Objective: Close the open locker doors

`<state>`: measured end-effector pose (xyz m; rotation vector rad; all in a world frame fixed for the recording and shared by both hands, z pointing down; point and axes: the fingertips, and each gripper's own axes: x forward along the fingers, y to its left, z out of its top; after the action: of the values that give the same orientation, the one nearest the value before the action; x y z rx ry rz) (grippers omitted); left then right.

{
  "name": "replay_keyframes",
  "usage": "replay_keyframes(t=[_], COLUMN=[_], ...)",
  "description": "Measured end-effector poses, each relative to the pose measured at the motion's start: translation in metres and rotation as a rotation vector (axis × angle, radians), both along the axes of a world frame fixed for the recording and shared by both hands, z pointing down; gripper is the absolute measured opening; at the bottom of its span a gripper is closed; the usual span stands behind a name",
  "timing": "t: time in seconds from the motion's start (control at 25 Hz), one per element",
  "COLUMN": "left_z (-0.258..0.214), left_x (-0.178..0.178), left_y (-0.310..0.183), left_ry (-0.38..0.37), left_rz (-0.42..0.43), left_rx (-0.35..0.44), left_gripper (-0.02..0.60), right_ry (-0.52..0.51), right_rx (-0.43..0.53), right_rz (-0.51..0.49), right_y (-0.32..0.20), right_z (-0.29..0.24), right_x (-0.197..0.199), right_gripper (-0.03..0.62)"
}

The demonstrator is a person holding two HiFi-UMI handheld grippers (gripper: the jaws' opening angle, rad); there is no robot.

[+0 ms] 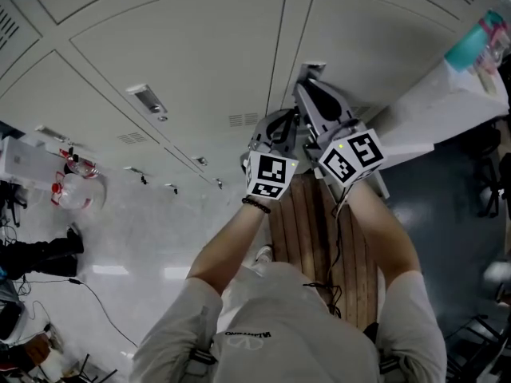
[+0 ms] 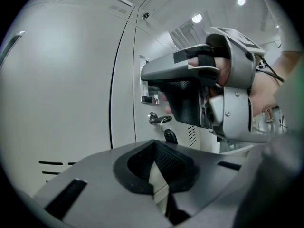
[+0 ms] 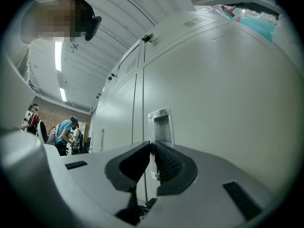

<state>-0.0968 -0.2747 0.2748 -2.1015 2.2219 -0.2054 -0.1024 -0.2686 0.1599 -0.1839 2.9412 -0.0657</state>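
**The right gripper was at a locker door's handle, pushing it shut.**

In the head view, the person faced the lockers with both forearms stretched forward and nearly level. The right gripper (image 1: 310, 76) reached the locker door (image 1: 375, 46), and the left gripper (image 1: 279, 122) was just beside it, a little behind. In the left gripper view, its own jaws were pressed together and held nothing. Ahead, the other tool's tips lay at the recessed handle (image 2: 149, 96), above the key (image 2: 159, 119) in the lock. In the right gripper view, the jaws were almost together with only a thin slit left, and they clamped nothing. The door looked nearly flush, so I judged the push was at its end. The next move called for a firm, straight press beside the handle until the door latched.
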Motion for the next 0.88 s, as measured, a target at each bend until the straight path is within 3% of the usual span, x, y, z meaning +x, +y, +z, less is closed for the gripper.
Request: replay_keyframes(t=[0.16, 0.28, 0.44, 0.64, 0.76, 0.88], left_z=[0.0, 0.0, 0.003, 0.018, 0.043, 0.085], left_x=[0.0, 0.0, 0.002, 0.011, 0.041, 0.101], left_y=[0.001, 0.0, 0.0, 0.016, 0.027, 0.026], left_ry=[-0.002, -0.015, -0.026, -0.044, -0.04, -0.007], left_rz=[0.005, 0.019, 0.033, 0.066, 0.111, 0.224], left_rx=[0.003, 0.003, 0.006, 0.052, 0.061, 0.018], left_gripper=[0.003, 0.003, 0.003, 0.005, 0.005, 0.005], right_ry=[0.005, -0.008, 0.037, 0.167, 0.21, 0.222], right_rx=[0.008, -0.012, -0.015, -0.049, -0.096, -0.128], right_rz=[0.029, 0.077, 0.141, 0.321, 0.404, 0.482], right_y=[0.0, 0.001, 0.019, 0.029, 0.028, 0.028], right_z=[0.0, 0.006, 0.043, 0.12, 0.163, 0.197], right_x=[0.002, 0.024, 0.095, 0.199, 0.247, 0.287], right_gripper=[0.044, 0.009, 0.009, 0.009, 0.009, 0.009])
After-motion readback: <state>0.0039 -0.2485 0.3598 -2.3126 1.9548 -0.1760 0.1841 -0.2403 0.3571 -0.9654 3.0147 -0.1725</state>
